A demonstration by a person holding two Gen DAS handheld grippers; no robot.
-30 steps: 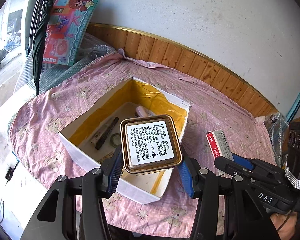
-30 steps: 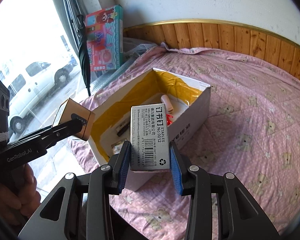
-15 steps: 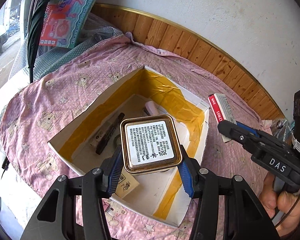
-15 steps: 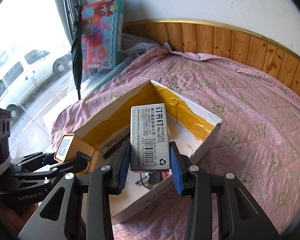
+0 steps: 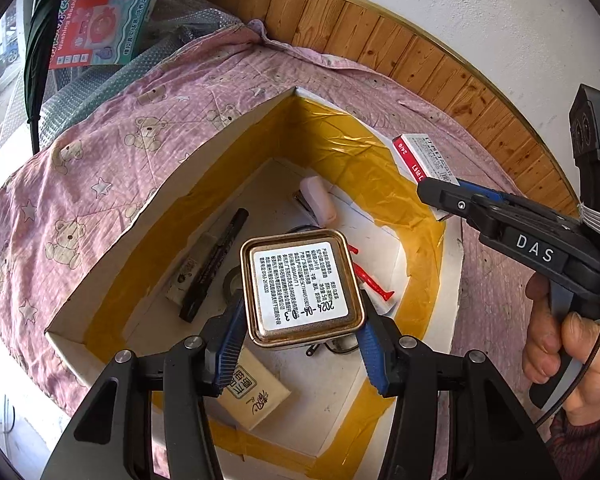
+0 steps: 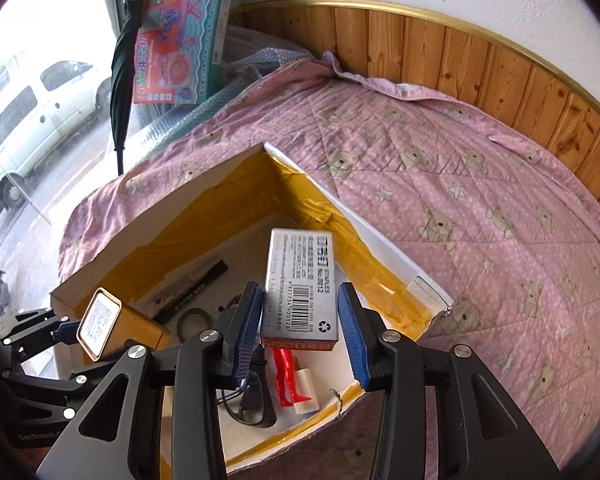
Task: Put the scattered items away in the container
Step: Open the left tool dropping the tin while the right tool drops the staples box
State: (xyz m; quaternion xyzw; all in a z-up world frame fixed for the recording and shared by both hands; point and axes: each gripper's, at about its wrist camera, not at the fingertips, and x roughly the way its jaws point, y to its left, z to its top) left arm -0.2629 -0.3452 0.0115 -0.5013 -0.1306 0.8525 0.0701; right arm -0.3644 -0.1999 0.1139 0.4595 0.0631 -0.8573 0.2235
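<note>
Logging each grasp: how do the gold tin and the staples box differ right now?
The gold tin is square, metal and round-cornered; the staples box is a grey oblong carton. The tin sits clamped in the left tool; the right tool shows gaps beside the box. Both are over the container.

One open cardboard box [image 5: 228, 152] lined with yellow tape sits on one pink bear-print quilt [image 6: 480, 184]. Inside it lie one black marker [image 5: 216, 264], one pale lilac stapler [image 5: 318, 200], one roll of tape [image 6: 194, 320], one red figure [image 6: 286, 376] and one beige paper packet [image 5: 256, 396]. Above the box there are two sets of tongs, one with a gold tin [image 5: 302, 288] and one with a grey staples box [image 6: 300, 284], and by the window stand one toy carton [image 6: 180, 32] and one folded dark umbrella [image 6: 122, 68].
</note>
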